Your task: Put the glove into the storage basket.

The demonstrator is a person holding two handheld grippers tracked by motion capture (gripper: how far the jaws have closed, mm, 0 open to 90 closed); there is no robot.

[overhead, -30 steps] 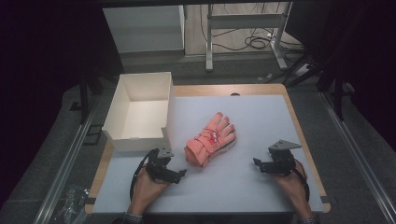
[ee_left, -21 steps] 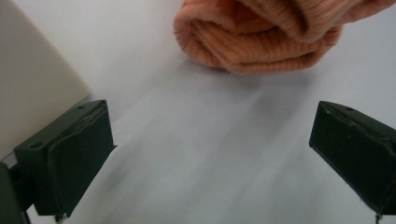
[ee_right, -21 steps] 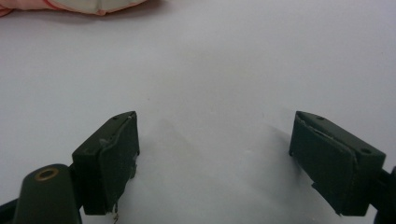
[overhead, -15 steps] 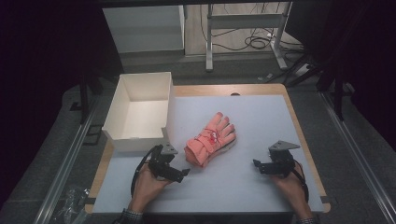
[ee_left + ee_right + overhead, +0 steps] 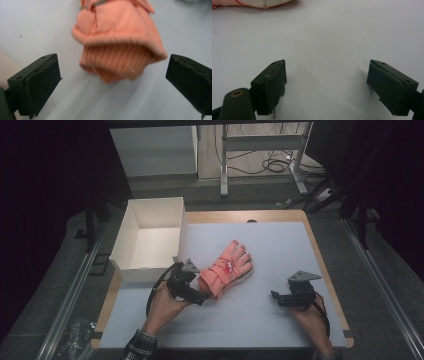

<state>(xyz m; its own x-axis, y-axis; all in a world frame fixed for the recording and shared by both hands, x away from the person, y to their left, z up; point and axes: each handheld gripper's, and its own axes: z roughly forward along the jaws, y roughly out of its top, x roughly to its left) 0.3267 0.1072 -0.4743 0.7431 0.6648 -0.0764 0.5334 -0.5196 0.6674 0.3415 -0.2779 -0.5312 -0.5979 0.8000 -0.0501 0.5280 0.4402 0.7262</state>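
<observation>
An orange glove (image 5: 226, 268) lies flat on the white table mat (image 5: 280, 245), fingers pointing away and to the right. My left gripper (image 5: 202, 296) is open at the glove's ribbed cuff (image 5: 117, 63), which sits between and just ahead of its wide-spread jaws without touching them. My right gripper (image 5: 276, 297) rests open on the bare mat to the right of the glove, nothing between its jaws. A strip of the glove (image 5: 249, 3) shows at the top left edge of the right gripper view.
An empty white box (image 5: 150, 240) stands at the left edge of the table, close behind my left hand. The table's wooden rim (image 5: 320, 250) borders the mat. Desk legs and cables lie on the floor beyond.
My left gripper has slid forward and right, up to the glove's cuff. The right gripper has stayed put.
</observation>
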